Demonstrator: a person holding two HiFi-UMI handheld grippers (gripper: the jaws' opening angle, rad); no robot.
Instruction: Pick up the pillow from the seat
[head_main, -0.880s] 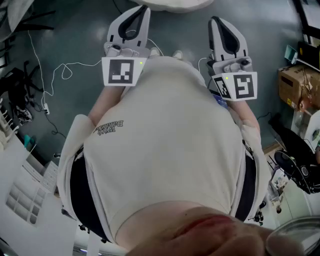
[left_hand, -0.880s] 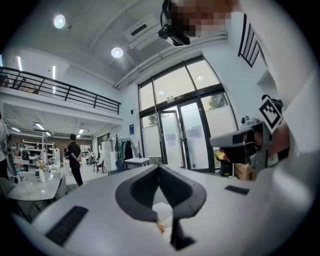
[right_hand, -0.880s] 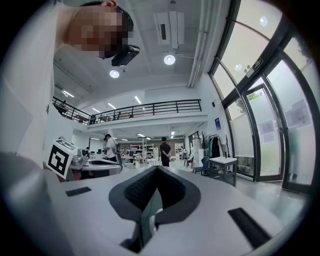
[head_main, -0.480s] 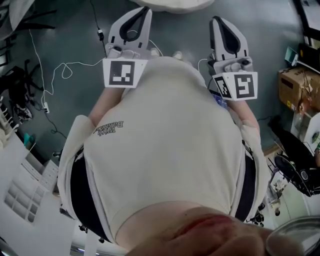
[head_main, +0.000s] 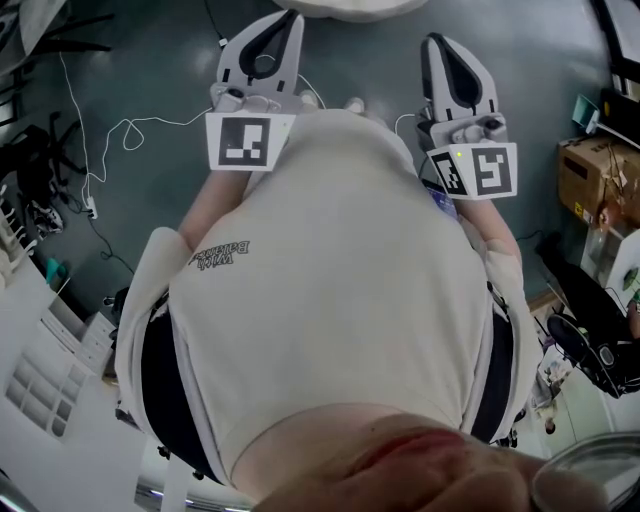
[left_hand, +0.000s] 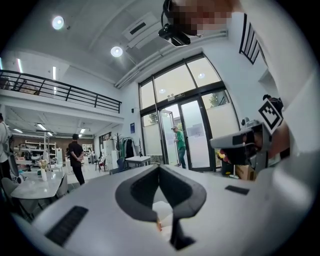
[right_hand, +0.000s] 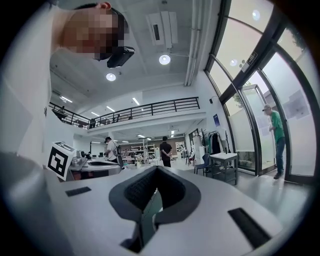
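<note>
Matt plastic left gripper and right gripper, soft cloth shirt, smooth floor, cardboard box

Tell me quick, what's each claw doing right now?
Left claw: closed, holding nothing.
Right claw: closed, holding nothing.

Not much legible here tbh: small upside-down print is being shown on the shirt, just behind the left gripper, but it's too blurry to be read.
</note>
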